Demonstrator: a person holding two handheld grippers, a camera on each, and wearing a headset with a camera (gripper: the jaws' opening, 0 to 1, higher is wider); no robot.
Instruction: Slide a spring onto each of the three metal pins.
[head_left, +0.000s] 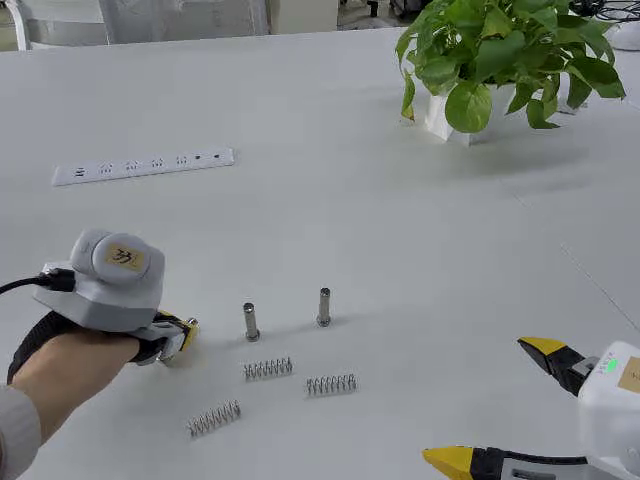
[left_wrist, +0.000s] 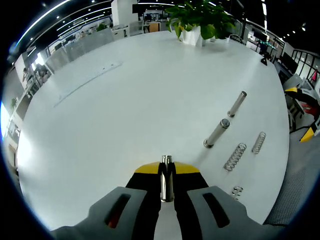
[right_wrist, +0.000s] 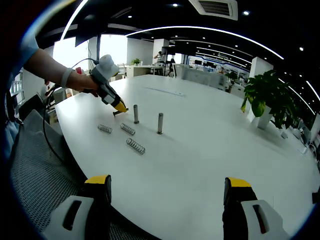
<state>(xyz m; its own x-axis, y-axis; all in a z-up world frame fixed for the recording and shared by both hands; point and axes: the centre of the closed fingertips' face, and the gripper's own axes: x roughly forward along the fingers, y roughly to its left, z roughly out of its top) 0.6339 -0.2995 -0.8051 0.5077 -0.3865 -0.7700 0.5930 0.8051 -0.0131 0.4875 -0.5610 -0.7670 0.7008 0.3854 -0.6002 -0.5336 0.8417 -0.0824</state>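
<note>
L gripper (head_left: 180, 335) clamps a metal pin (left_wrist: 166, 177) betw. its jaws at left of the white table (head_left: 400, 220). Second pin (head_left: 251, 322) & third pin (head_left: 324, 307) stand upright nearby. Left spring (head_left: 214, 418), middle spring (head_left: 268, 368) & right spring (head_left: 331, 384) lie flat in front, none on a pin. R gripper (head_left: 485, 400) hovers near right, jaws wide apart, empty. Power strip (head_left: 143, 166), potted plant (head_left: 500, 50) beyond.

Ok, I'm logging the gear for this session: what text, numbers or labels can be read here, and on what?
"33": handwritten, as far as it reads, on the tan sticker on the left gripper.
Cut-off sticker on the right gripper: unreadable.
Power strip: markings too small to read.
</note>
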